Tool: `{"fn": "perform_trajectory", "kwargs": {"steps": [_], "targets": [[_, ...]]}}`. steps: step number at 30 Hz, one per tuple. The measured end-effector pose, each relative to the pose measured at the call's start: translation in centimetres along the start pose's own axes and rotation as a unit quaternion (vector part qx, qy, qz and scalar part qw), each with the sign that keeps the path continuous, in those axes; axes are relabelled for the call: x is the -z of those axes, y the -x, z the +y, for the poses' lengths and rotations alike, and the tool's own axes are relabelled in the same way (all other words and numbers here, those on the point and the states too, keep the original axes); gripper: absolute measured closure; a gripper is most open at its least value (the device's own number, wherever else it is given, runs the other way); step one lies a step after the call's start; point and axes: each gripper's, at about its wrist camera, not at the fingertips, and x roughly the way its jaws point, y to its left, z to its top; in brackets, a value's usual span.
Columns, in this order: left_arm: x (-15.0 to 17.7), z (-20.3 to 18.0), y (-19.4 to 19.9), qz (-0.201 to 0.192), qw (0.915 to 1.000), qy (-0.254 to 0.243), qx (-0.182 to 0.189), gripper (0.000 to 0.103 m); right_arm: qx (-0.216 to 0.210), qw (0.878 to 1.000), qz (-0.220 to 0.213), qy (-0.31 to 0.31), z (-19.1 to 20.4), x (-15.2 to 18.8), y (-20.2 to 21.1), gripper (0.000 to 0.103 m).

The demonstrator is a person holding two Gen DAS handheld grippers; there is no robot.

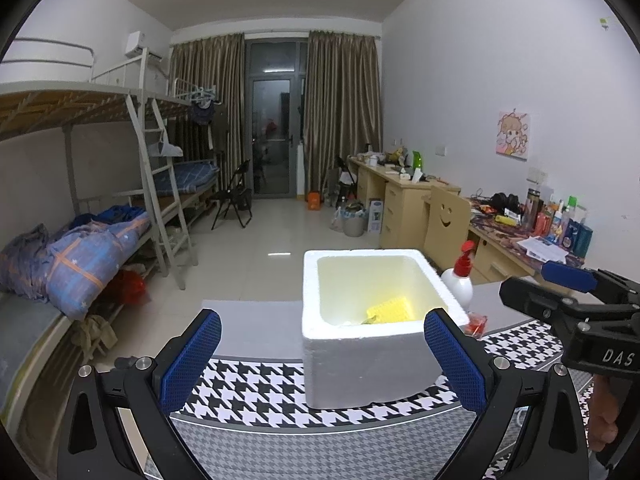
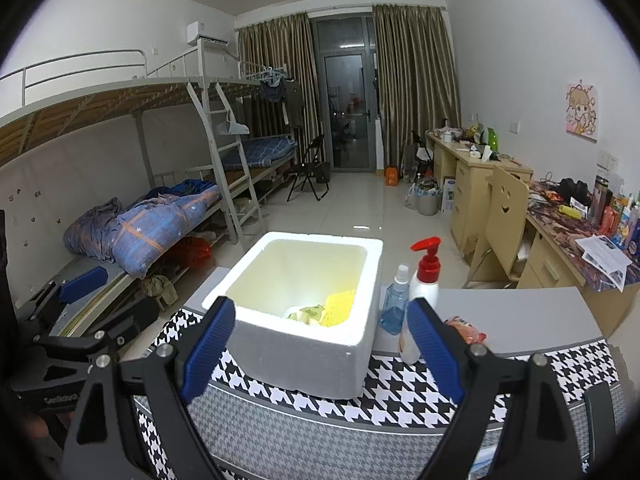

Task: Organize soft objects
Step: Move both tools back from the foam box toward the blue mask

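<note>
Nearest the lens, the left gripper (image 1: 322, 358) holds its jaws wide apart with nothing between them; the blue pads (image 1: 191, 356) carry a fine mesh texture. Below both grippers lies a houndstooth cloth (image 1: 256, 384), black-and-white weave with a finer grey band at the near edge, on a smooth grey table (image 2: 520, 312).

Ahead of the left gripper, slightly right of its centre line, stands the foam box (image 1: 360, 364): white expanded polystyrene, rectangular, thick-walled, open-topped. Inside it, at the floor, lie a yellow sponge (image 2: 340, 306) with a ribbed face and a crumpled pale cloth item (image 2: 308, 314) beside it.

The right gripper (image 2: 322, 354) also has its jaws spread, empty, with the box directly ahead. Obstructions stand ahead of its right finger: a clear blue spray bottle (image 2: 394, 304), a white pump bottle (image 2: 424, 280) with red head just beside it, and a red packet (image 2: 466, 330) lying flat on the table.
</note>
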Motion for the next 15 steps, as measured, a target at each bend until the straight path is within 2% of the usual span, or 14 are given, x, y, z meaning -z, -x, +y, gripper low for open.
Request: {"fn": "perform_trajectory", "kwargs": {"steps": [15], "targets": [[0.3, -1.9, 2.4, -0.013, 0.9998, -0.007, 0.017, 0.001, 0.017, 1.000, -0.013, 0.001, -0.9, 1.4, 3.8, 0.012]]}}
